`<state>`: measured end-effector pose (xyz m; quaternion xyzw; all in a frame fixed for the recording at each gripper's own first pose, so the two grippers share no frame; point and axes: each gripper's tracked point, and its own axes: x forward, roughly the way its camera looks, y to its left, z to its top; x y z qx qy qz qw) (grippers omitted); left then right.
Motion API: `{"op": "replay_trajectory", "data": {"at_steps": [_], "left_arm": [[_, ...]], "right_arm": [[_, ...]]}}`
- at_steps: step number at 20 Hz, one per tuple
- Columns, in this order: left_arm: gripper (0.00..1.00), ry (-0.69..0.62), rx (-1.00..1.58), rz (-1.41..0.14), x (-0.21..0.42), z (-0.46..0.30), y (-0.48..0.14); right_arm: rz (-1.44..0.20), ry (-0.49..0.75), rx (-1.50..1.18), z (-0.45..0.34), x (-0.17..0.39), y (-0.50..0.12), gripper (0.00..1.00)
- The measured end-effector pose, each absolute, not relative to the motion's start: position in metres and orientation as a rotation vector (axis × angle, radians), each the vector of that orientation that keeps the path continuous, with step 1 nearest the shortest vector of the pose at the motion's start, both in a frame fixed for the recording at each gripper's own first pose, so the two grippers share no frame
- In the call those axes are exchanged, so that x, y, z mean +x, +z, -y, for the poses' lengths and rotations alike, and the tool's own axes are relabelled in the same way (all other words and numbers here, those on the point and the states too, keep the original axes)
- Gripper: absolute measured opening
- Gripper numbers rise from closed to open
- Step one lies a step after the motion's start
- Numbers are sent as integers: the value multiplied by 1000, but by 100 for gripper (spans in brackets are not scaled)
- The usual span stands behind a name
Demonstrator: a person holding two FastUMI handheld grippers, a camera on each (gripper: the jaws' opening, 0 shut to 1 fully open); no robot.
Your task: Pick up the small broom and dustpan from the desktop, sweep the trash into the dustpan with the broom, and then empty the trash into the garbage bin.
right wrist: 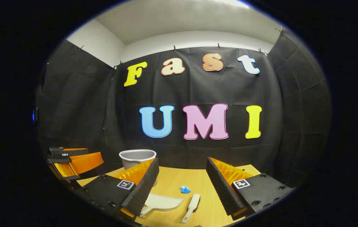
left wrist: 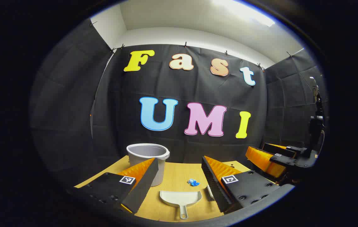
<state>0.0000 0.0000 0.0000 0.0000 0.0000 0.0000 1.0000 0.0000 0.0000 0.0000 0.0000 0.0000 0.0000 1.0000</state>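
A pale dustpan (left wrist: 180,199) lies flat on the wooden desktop (left wrist: 175,179), handle toward me, between the fingers of my left gripper (left wrist: 179,170), which hangs open above it. The small broom (right wrist: 191,207) lies just right of the dustpan (right wrist: 163,201), below my open right gripper (right wrist: 182,171). A small blue scrap of trash (left wrist: 193,182) rests a little beyond both tools, also seen as blue trash (right wrist: 184,189). A grey garbage bin (left wrist: 148,160) stands at the back left of the desk; the bin (right wrist: 136,157) is partly hidden by a finger.
The right gripper (left wrist: 271,160) appears at the right edge of the left gripper view, the left gripper (right wrist: 71,162) at the left edge of the right gripper view. Black cloth walls close the desk at the back and sides.
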Motion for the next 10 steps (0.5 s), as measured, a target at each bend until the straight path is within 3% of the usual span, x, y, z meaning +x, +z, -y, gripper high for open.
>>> {"op": "replay_trajectory", "data": {"at_steps": [10], "left_arm": [[83, 16, 31, 16, -6, 15, -3]], "right_arm": [[-13, -36, -16, 15, -18, -6, 97]]}}
